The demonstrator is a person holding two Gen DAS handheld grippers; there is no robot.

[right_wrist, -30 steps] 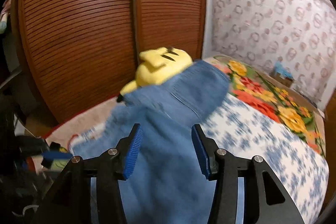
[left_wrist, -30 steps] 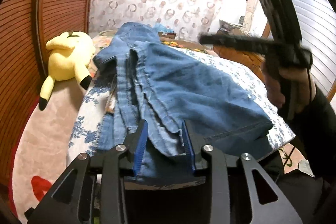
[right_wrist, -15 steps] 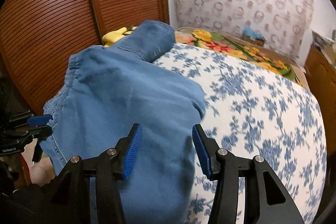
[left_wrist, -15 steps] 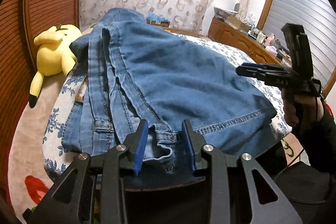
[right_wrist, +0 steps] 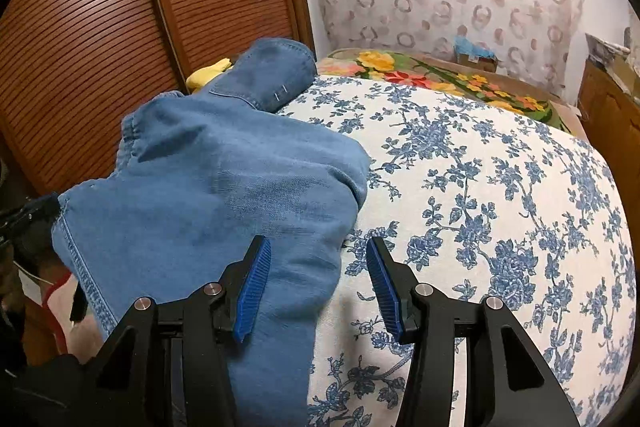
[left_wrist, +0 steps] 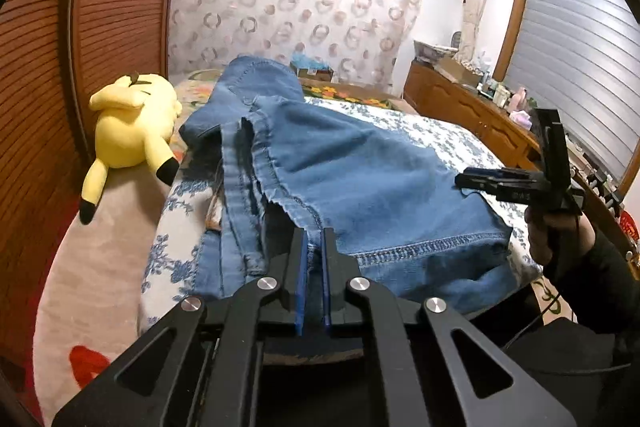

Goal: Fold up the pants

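Note:
Blue denim pants (left_wrist: 360, 179) lie folded lengthwise on the flowered bedspread (right_wrist: 480, 187), with the stitched hem toward me. My left gripper (left_wrist: 314, 241) is shut, and its blue pads pinch the hem's left corner at the bed's near edge. In the right wrist view the pants (right_wrist: 208, 195) fill the left half. My right gripper (right_wrist: 318, 253) stands open over their right edge, the left pad above denim and the right pad above bedspread. The left wrist view also shows the right gripper (left_wrist: 468, 181) held in a hand, low over the hem's right corner.
A yellow plush toy (left_wrist: 132, 123) lies at the bed's left side by the slatted wooden doors (right_wrist: 100, 27). A bright flower blanket (right_wrist: 440, 75) covers the far end. A wooden dresser (left_wrist: 460, 103) runs along the right. A pink rug (left_wrist: 100, 247) lies below left.
The left jaws have closed on the hem, which before lay loose between them. The right gripper has come down from the air to the pants' right edge and rolled level.

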